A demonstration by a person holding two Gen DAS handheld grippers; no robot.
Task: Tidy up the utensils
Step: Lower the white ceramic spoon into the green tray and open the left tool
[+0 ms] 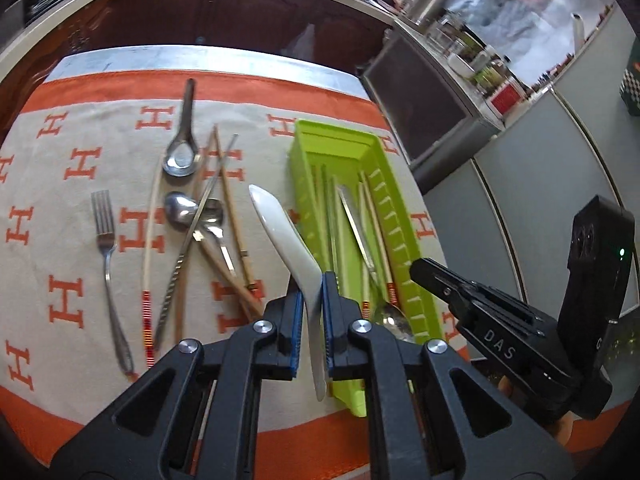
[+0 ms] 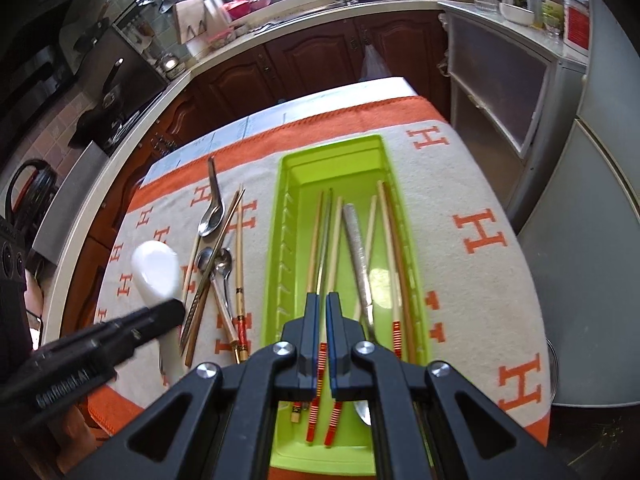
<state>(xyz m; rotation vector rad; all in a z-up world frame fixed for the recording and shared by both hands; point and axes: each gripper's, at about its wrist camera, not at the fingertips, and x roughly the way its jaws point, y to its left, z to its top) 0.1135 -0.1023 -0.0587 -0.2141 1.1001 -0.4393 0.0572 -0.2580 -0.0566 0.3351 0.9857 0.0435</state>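
My left gripper [image 1: 311,300] is shut on the handle of a white ceramic spoon [image 1: 288,236], held above the cloth just left of the green tray [image 1: 340,136]. From the right wrist view the white spoon [image 2: 156,272] shows its bowl beyond the left gripper [image 2: 168,312]. My right gripper [image 2: 322,300] hovers shut over the near end of the tray [image 2: 332,144] with nothing in it. The tray holds several chopsticks [image 2: 314,248], a metal handle [image 2: 356,240] and a spoon. A fork [image 1: 105,232], metal spoons [image 1: 182,156] and more chopsticks [image 1: 236,232] lie on the cloth.
A beige and orange cloth [image 2: 480,240] with H marks covers the table. Dark wooden cabinets [image 2: 312,60] and a crowded counter run behind it. A grey fridge [image 2: 592,200] stands to the right of the table.
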